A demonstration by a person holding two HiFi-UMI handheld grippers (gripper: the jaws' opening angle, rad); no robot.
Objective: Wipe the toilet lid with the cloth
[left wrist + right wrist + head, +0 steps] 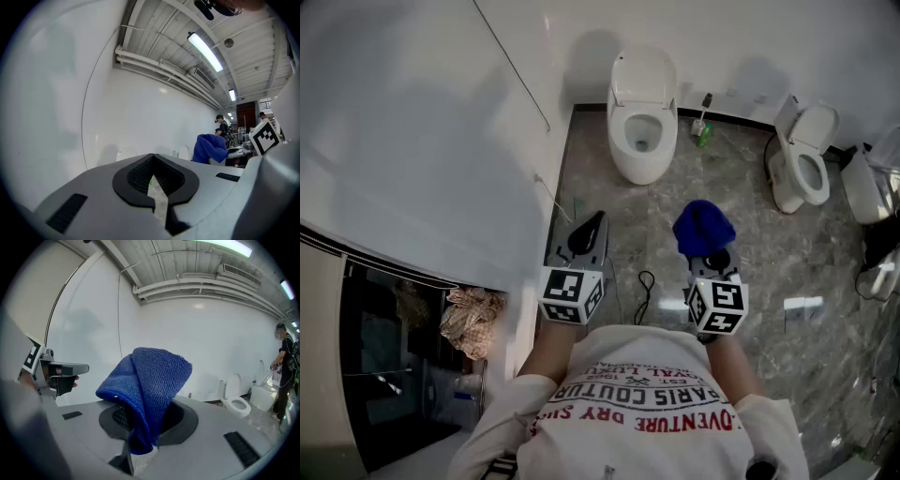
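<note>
Quick status from my end. The right tongs [707, 251] are clamped on the blue cloth [703, 225]; it's bunched up and flops over the tips. The right gripper view shows the fold pinched between the jaws. The left tongs [584, 232] look closed on nothing, with just a thin slit of floor [609, 187] showing between the pads.

What matters is where the toilet [642, 141] sits. It's straight ahead of me against the far wall, well apart from both tongs, so nothing is touching it yet. Its lid [643, 77] is flipped up and leaning back at the wall end, so it's the part of the toilet farthest from me. The toilet's long axis runs away from me, bowl first and then lid.

The cloth hangs on the near side of the toilet, a little right of its centre line. The left tongs sit a little left of that line, at about the same depth. So the cloth hand isn't really nearer, but it's the one that has to go, forward and slightly left over the bowl.

There's a second toilet [802, 159] well off to the right of the first one. I'm reading the centre one as the target, but that's my guess.
</note>
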